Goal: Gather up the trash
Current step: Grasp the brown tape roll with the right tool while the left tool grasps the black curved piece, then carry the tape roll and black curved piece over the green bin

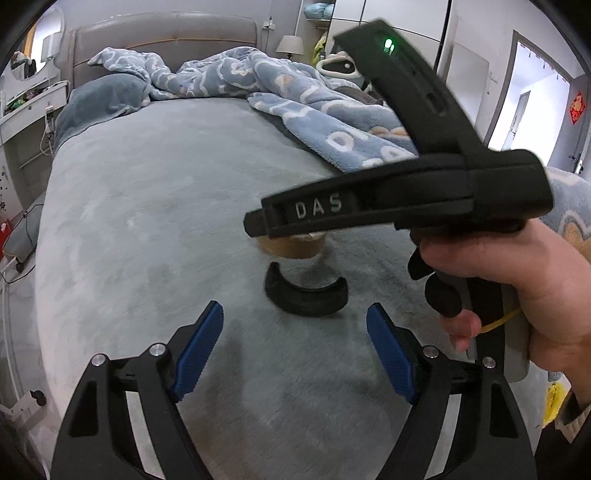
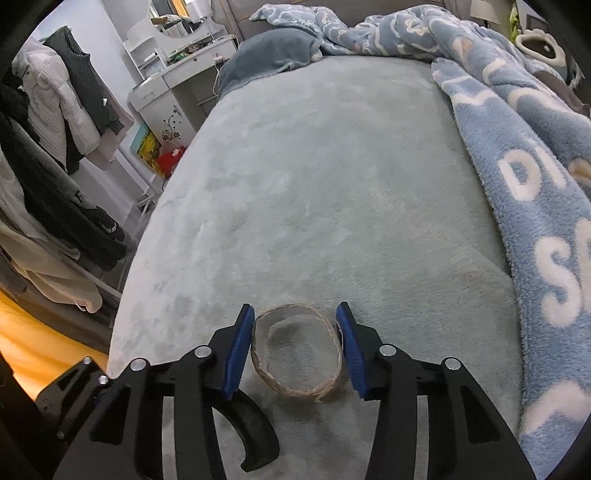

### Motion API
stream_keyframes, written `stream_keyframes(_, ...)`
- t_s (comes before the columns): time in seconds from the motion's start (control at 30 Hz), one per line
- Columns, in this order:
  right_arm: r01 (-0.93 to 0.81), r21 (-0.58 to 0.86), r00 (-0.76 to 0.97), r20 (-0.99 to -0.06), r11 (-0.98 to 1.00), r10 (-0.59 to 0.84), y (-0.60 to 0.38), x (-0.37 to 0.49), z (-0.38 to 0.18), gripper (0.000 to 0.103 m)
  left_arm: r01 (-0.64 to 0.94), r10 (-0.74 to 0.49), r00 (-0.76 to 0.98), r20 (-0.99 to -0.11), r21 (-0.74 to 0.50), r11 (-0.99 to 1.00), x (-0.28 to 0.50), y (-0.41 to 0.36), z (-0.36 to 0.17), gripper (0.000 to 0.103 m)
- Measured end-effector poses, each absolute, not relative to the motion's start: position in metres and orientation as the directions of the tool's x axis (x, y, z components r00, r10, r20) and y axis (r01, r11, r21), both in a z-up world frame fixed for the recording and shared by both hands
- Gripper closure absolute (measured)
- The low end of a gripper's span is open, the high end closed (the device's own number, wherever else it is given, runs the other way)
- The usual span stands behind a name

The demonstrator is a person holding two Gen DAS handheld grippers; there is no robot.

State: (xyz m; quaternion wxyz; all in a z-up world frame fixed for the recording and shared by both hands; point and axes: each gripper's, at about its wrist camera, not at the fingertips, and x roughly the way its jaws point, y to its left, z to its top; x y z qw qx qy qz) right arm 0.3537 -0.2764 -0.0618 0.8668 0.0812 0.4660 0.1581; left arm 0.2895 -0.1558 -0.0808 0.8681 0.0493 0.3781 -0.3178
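A squashed brown cardboard tape ring [image 2: 297, 391] lies on the grey-green bed cover [image 2: 314, 184]. My right gripper [image 2: 295, 321] straddles it, with both blue pads [image 2: 240, 354] touching the ring's sides. In the left wrist view the ring [image 1: 291, 247] shows partly under that gripper, which a hand [image 1: 517, 280] holds. A black curved plastic piece [image 1: 306, 295] lies just in front of the ring; it also appears under the right gripper's left finger [image 2: 255, 424]. My left gripper [image 1: 295, 308] hovers open just short of the black piece, nothing between its pads.
A crumpled blue patterned blanket [image 2: 524, 155] covers the bed's right side, with a dark pillow [image 1: 103, 99] and a headboard [image 1: 166, 33] at the far end. A white dressing table [image 2: 173, 85] and hanging clothes [image 2: 62, 110] stand left of the bed. A doorway [image 1: 532, 99] opens at right.
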Motion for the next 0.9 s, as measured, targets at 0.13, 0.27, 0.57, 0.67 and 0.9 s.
stream_keyframes(0.13, -0.205, 0.315, 0.523, -0.765, 0.927, 0.375, -0.283, 0.352, -0.056, 0.057, 0.590, -0.506, 0.517, -0.690, -0.141, 0.795, 0.290, -0.163, -0.082, 0.028)
stream_keyframes(0.27, -0.201, 0.336, 0.535, -0.749, 0.920, 0.391, -0.293, 0.349, -0.048, 0.057, 0.585, -0.492, 0.516, -0.701, -0.131, 0.801, 0.297, -0.169, -0.085, 0.032)
stream_keyframes(0.57, -0.213, 0.358, 0.550, -0.725, 0.909, 0.415, -0.302, 0.340, -0.035, 0.057, 0.583, -0.461, 0.524, -0.716, -0.092, 0.807, 0.299, -0.181, -0.087, 0.048)
stream_keyframes(0.67, -0.219, 0.362, 0.553, -0.719, 0.906, 0.421, -0.305, 0.338, -0.033, 0.057, 0.583, -0.454, 0.531, -0.716, -0.080, 0.808, 0.300, -0.183, -0.086, 0.052)
stream_keyframes(0.9, -0.207, 0.376, 0.569, -0.704, 0.903, 0.424, -0.319, 0.327, -0.025, 0.057, 0.551, -0.457, 0.546, -0.702, -0.110, 0.827, 0.300, -0.173, -0.081, 0.055)
